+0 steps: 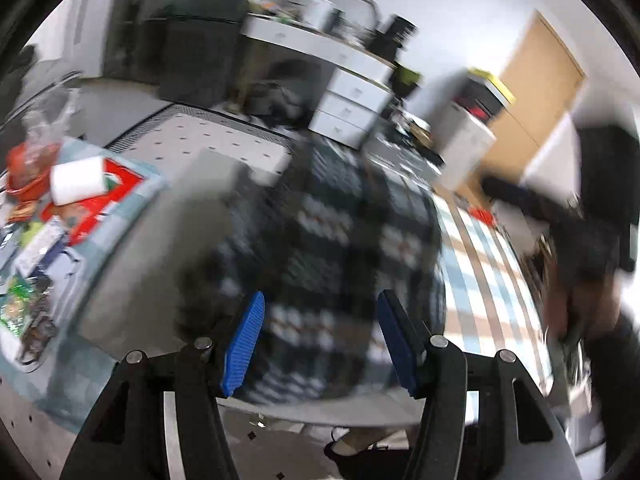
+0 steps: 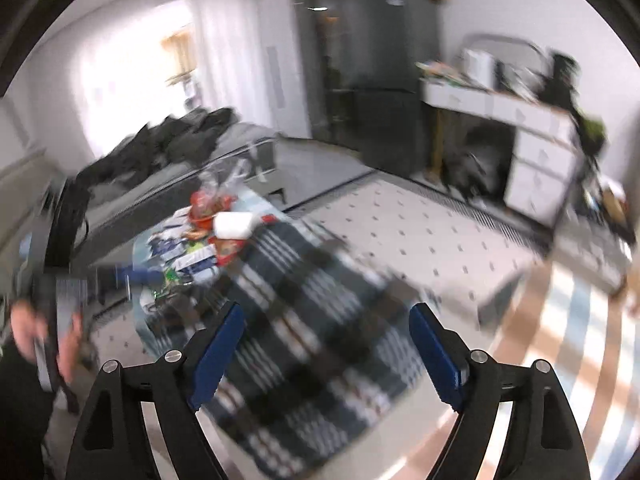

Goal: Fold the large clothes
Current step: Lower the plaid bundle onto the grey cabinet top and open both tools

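A dark plaid garment [image 1: 328, 216] lies spread on a table under a pale checked cloth [image 1: 472, 264], blurred in both views. My left gripper [image 1: 320, 300] hovers over the garment's near part, blue pads [image 1: 244, 344] apart with nothing pinched between them. My right gripper [image 2: 326, 312] hangs above the same garment [image 2: 296, 264], jaws wide and empty. A hand holding the right gripper shows at the right edge [image 1: 576, 292] of the left wrist view. The hand on the left gripper shows at the left edge [image 2: 52, 332] of the right wrist view.
Snack packets, a white roll [image 1: 78, 180] and a red bowl [image 1: 28, 164] crowd one end of the table. A white desk with drawers [image 2: 536, 152], a dark fridge [image 2: 384, 72], a sofa piled with dark clothes [image 2: 160, 152] and a dotted rug [image 2: 400, 232] surround it.
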Action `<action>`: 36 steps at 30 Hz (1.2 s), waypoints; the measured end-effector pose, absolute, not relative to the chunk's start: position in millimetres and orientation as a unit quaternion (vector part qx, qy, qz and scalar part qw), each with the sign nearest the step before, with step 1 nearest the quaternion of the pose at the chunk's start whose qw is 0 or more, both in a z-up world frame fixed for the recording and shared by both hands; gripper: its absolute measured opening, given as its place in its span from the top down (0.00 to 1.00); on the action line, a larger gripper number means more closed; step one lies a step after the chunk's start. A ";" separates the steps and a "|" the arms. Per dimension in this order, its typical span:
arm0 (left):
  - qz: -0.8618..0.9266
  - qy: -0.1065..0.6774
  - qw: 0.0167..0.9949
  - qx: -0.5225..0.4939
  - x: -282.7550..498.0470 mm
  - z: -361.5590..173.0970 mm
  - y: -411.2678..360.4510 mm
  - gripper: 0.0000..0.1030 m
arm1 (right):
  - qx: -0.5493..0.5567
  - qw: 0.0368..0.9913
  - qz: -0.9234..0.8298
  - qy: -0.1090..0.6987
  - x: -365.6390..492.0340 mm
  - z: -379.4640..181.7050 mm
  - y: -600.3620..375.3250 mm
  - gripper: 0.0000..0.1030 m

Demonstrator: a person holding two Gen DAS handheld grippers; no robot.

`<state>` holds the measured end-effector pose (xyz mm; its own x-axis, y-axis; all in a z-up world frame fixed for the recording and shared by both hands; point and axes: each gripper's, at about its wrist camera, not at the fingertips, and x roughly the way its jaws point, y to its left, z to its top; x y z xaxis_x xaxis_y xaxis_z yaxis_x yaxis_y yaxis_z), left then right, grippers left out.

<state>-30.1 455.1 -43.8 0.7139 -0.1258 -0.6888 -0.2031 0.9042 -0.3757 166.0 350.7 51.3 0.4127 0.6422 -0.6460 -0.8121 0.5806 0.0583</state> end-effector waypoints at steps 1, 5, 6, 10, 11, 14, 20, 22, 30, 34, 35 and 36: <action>0.026 0.382 0.898 -0.216 -25.2 -52.6 454.8 0.48 | -0.150 0.820 0.444 0.329 170.1 50.3 370.8 0.18; 0.062 0.387 0.894 -0.218 -16.8 -77.5 468.5 0.48 | -0.224 0.783 0.447 0.369 182.3 21.4 447.9 0.40; 0.054 0.385 0.892 -0.233 -16.0 -84.3 476.4 0.48 | -0.237 0.776 0.443 0.382 182.7 12.2 459.8 0.50; 0.045 0.369 0.890 -0.263 -20.3 -101.6 500.8 0.48 | -0.304 0.747 0.415 0.420 195.8 -29.9 501.8 0.67; 0.042 0.362 0.893 -0.264 -21.4 -104.8 505.2 0.48 | -0.328 0.738 0.403 0.430 199.0 -41.7 514.2 0.67; 0.032 0.341 0.898 -0.277 -25.0 -112.4 517.0 0.47 | -0.329 0.725 0.377 0.473 213.9 -55.9 532.4 0.67; 0.024 0.333 0.895 -0.296 -22.0 -117.1 519.2 0.41 | -0.285 0.729 0.365 0.504 228.3 -65.0 528.5 0.65; 0.025 0.341 0.892 -0.295 -19.8 -114.5 519.6 0.41 | -0.280 0.737 0.370 0.492 224.3 -55.5 520.3 0.65; 0.039 0.356 0.891 -0.281 -25.0 -82.1 501.8 0.41 | -0.265 0.743 0.456 0.412 181.3 15.6 451.9 0.35; 0.027 0.345 0.896 -0.277 -32.0 -77.2 487.5 0.41 | -0.290 0.719 0.474 0.417 159.8 8.7 413.5 0.35; 0.023 0.353 0.895 -0.271 -28.6 -80.2 483.2 0.41 | -0.305 0.713 0.472 0.419 153.9 0.3 406.8 0.35; 0.028 0.361 0.893 -0.267 -24.3 -85.1 480.5 0.41 | -0.318 0.706 0.471 0.423 148.8 -9.6 403.0 0.35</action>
